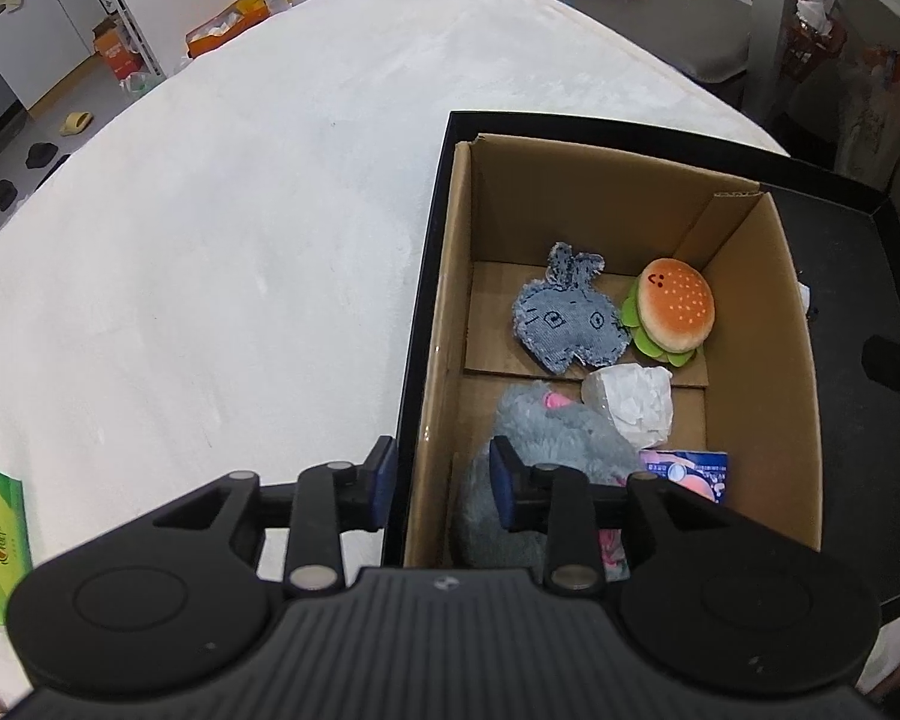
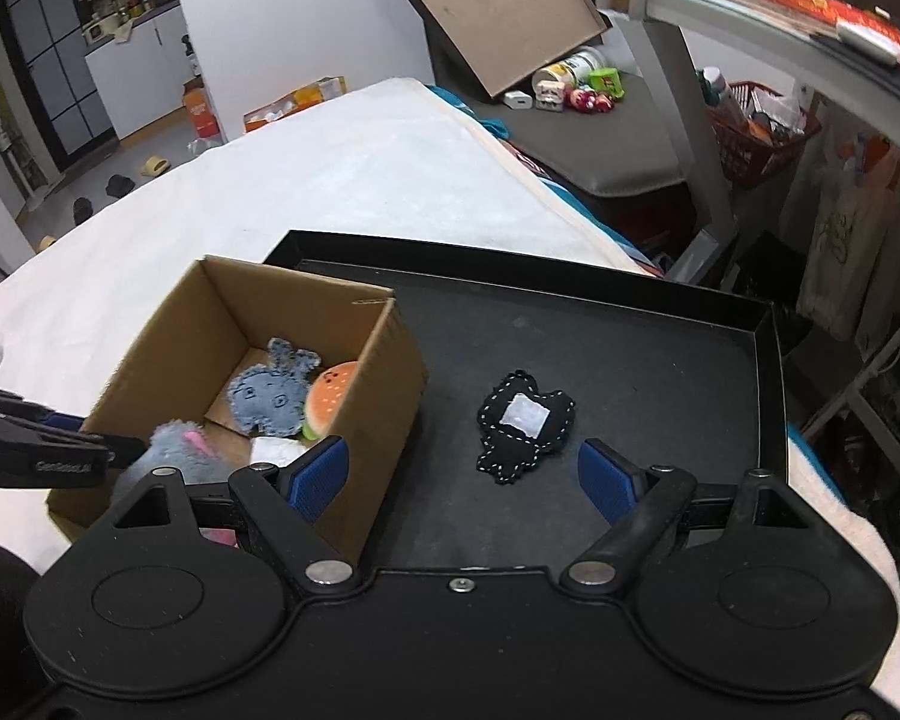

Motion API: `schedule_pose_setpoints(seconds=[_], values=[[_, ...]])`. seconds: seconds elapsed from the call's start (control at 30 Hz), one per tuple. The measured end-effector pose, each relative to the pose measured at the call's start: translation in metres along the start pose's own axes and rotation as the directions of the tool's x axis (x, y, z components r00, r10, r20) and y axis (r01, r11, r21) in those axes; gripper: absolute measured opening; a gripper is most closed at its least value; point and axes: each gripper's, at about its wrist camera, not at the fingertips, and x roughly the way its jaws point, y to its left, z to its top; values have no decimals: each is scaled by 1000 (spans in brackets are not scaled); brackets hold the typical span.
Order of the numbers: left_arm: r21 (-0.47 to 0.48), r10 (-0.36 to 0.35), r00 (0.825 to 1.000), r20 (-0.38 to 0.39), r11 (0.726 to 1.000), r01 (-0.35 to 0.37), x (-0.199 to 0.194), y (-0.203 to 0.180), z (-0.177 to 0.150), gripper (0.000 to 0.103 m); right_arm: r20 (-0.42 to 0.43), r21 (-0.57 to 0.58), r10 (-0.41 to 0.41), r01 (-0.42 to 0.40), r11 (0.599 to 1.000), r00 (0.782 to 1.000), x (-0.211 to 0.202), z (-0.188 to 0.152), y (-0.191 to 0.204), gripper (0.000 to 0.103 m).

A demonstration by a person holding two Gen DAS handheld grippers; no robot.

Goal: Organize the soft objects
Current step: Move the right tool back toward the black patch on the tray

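Item: black patch toy (image 2: 523, 427), lying flat on the black tray (image 2: 660, 348) just ahead of my right gripper (image 2: 462, 474), centred between its wide-apart, empty jaws, long axis running roughly away from me; the right hand is the nearer. My left gripper (image 1: 444, 483) stands partly apart, seemingly straddling the wall of the cardboard box (image 1: 768, 324), gripping nothing I can make out. Box contents: grey plush (image 1: 546, 426), denim toy (image 1: 567, 318), burger toy (image 1: 672, 312).
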Motion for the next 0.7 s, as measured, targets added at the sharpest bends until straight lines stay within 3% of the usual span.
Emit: schedule_pose_setpoints(seconds=[0.7], values=[[65,122,990,-68,991,-117,24,-27,28,36,-32,111,45,-42,993,998,63,2,-49,83]])
